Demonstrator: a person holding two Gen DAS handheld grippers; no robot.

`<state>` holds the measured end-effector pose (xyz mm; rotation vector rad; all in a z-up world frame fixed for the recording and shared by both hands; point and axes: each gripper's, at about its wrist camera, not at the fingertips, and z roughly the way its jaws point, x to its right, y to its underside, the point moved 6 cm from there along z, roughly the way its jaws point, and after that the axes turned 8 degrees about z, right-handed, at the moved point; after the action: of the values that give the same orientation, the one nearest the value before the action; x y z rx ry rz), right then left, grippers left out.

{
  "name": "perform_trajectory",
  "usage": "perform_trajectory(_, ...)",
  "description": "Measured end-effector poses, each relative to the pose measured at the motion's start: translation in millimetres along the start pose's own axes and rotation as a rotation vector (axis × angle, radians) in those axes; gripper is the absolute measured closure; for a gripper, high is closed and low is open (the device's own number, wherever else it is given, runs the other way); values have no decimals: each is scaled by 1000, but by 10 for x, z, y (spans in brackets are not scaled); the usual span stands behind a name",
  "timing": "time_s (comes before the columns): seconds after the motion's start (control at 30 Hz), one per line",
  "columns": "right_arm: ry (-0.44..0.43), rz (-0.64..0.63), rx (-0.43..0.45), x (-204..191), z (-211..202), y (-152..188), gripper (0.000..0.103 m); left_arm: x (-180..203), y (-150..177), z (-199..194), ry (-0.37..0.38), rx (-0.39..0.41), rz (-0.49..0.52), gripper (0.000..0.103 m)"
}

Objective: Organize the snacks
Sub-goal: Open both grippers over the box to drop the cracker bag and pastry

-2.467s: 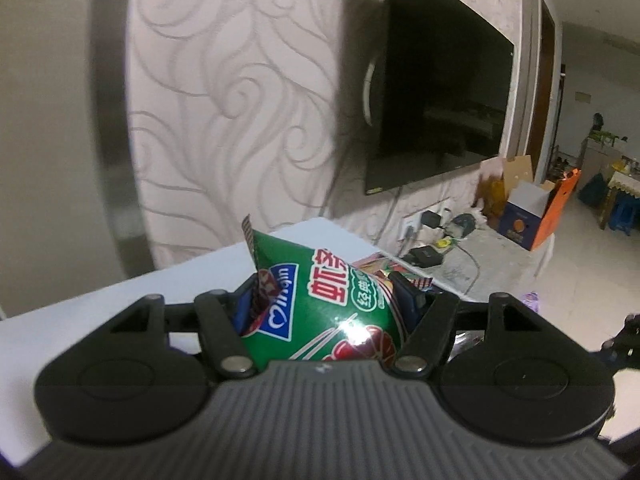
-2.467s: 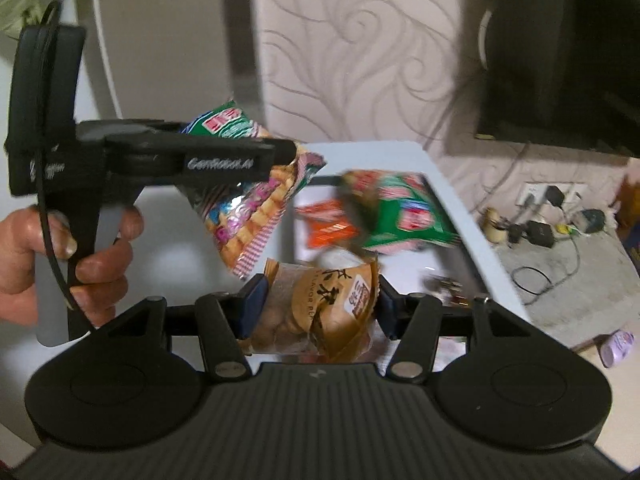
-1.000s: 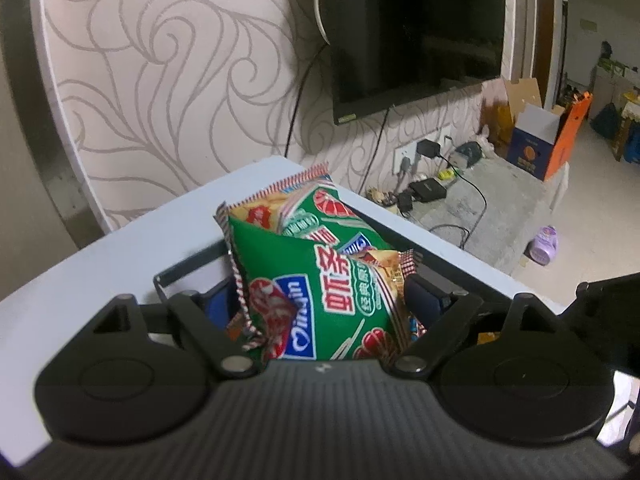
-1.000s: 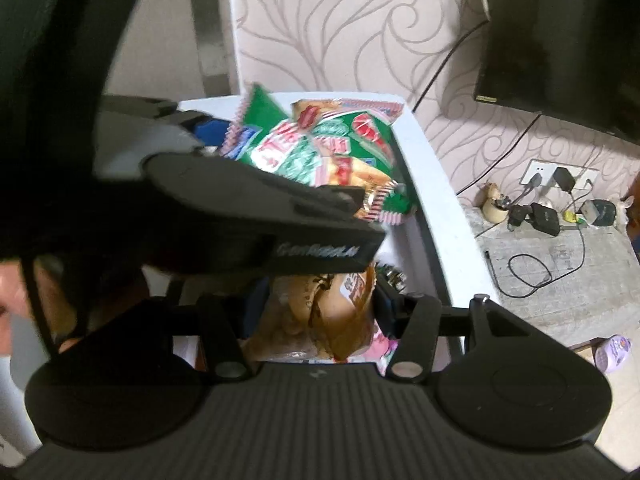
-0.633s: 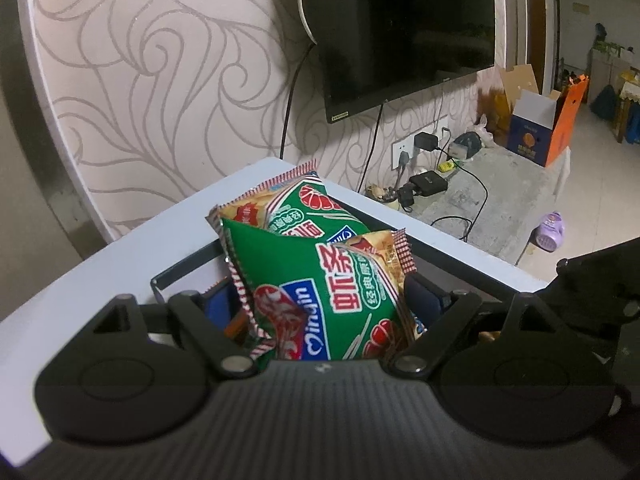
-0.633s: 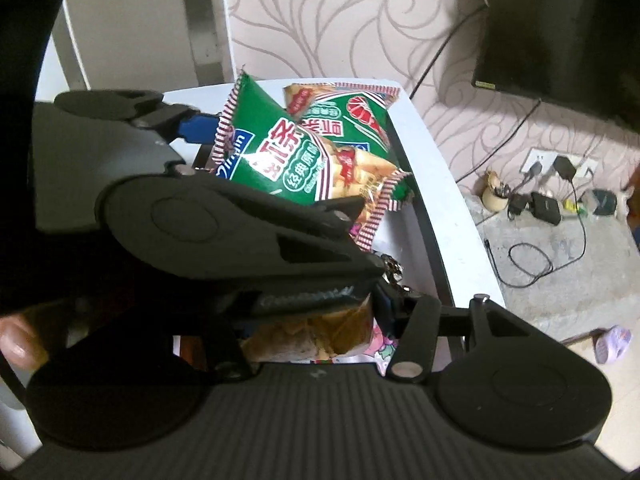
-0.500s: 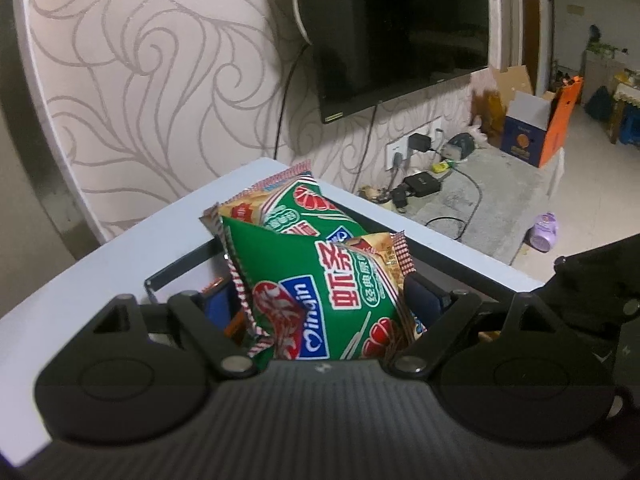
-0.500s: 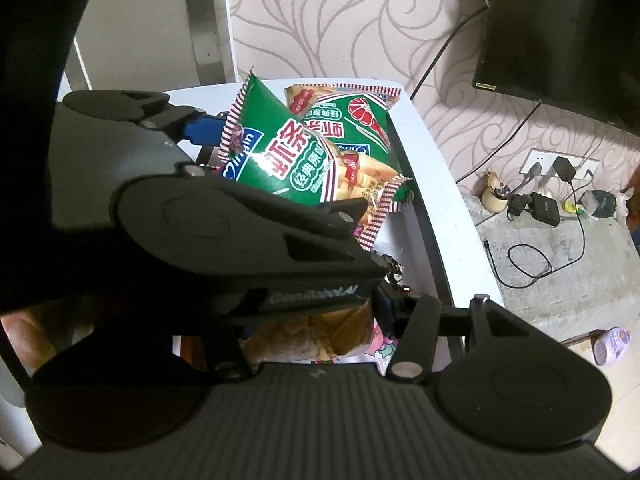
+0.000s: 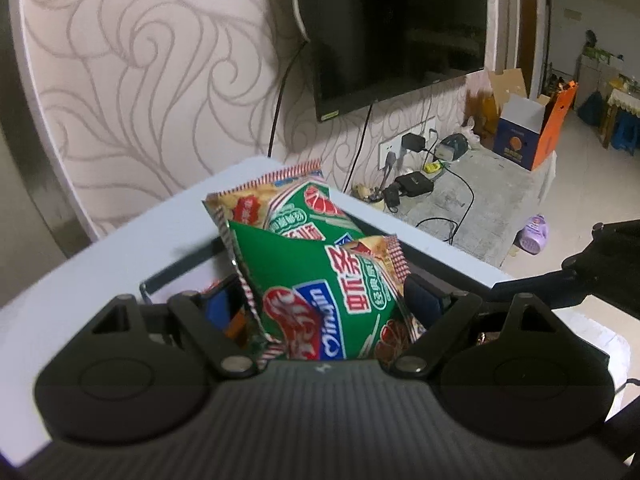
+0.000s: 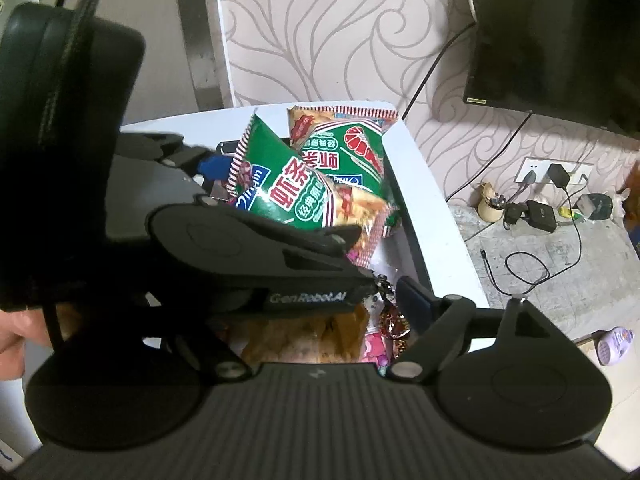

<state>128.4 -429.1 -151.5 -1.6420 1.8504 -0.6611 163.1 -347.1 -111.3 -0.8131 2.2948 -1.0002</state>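
Swirl-patterned wallpaper [image 9: 152,80] and a dark wall-mounted screen [image 9: 400,24] back a white table [image 9: 100,264] that carries a black-rimmed tray [image 9: 176,276]. Between the wide-spread pads of the left gripper [image 9: 326,300] sits a green shrimp-cracker bag [image 9: 320,300], its long axis running from about 5 o'clock up to 11 o'clock in the left wrist view, one corner raised; whether the pads press on it I cannot tell. Just behind it at 12 o'clock a second green bag [image 9: 288,208] lies in the tray. The right gripper [image 10: 316,312] has just been opening its jaws and stands wide over a brown snack pack [image 10: 304,336] that lies between them, unpressed, with a pink wrapper [image 10: 374,346] at its 3 o'clock. The left gripper's body crosses the right wrist view and hides the brown pack's upper part.
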Motion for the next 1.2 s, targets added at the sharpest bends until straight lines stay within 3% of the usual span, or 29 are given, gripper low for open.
perform_trajectory(0.6, 29, 49, 53, -116, -224, -19, 15, -41, -18, -225, 47, 8, 66, 15)
perform_trajectory(0.8, 53, 60, 56, -187, -350, 60, 11, -103, 12, -340, 124, -10, 87, 15)
perform_trajectory(1.03, 75, 103, 74, -274, -472, 149, 10, -183, 9, -555, 98, 49, 122, 15)
perform_trajectory(1.2, 81, 122, 102, -352, -613, 150, 10, -338, 0, -759, 59, 104, 82, 15)
